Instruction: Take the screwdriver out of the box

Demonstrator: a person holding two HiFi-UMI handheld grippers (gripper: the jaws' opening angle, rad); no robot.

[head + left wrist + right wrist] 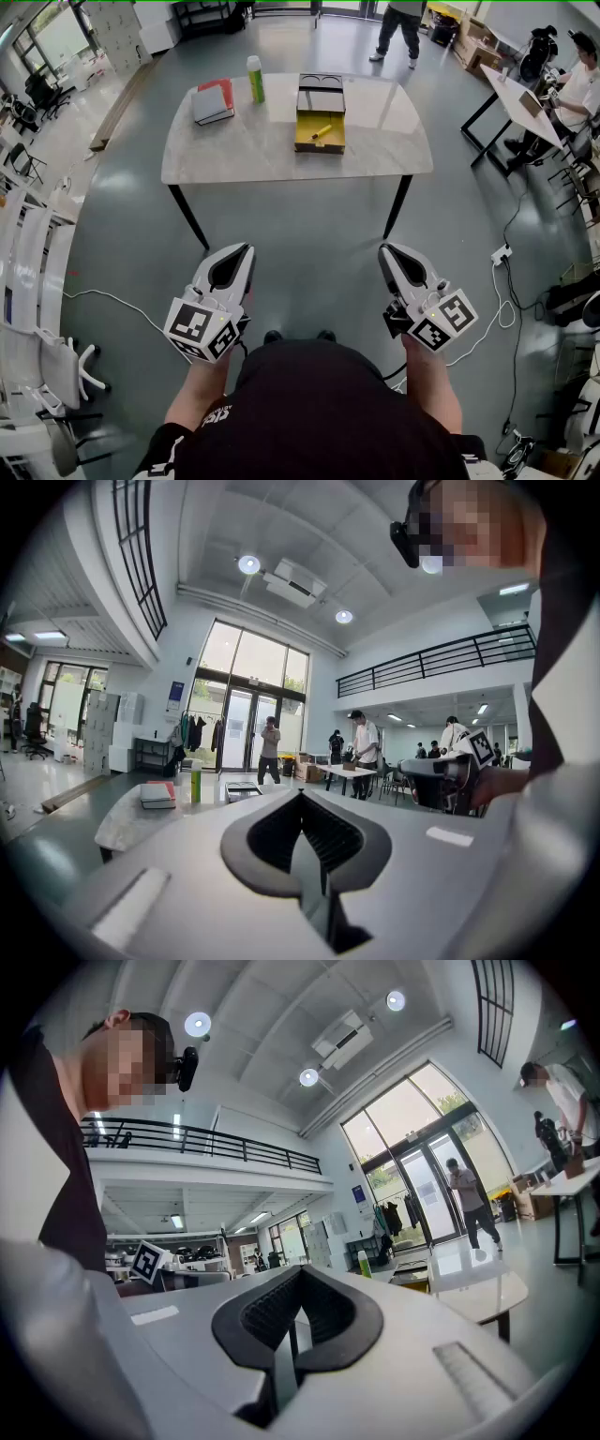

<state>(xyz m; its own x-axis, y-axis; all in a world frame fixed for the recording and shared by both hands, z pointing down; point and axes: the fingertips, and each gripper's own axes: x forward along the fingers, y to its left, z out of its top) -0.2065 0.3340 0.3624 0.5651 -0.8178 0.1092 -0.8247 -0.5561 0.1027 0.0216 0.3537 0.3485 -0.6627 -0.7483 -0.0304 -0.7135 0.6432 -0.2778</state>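
Well short of the pale stone-topped table (234,145), the white left gripper (242,253) has its jaws closed on nothing, the yellow-handled screwdriver (322,131) lies slantwise in the open yellow box (320,148) far ahead between the 2 grippers, and the white right gripper (386,253), equally closed and empty, seems marginally nearer.

Bright, even daylight from tall windows (248,700) plus ceiling spots (248,564); tabletop (375,112) glare; heavy fisheye, dark corners.

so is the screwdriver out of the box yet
No, the screwdriver lies inside the open yellow box on the table.
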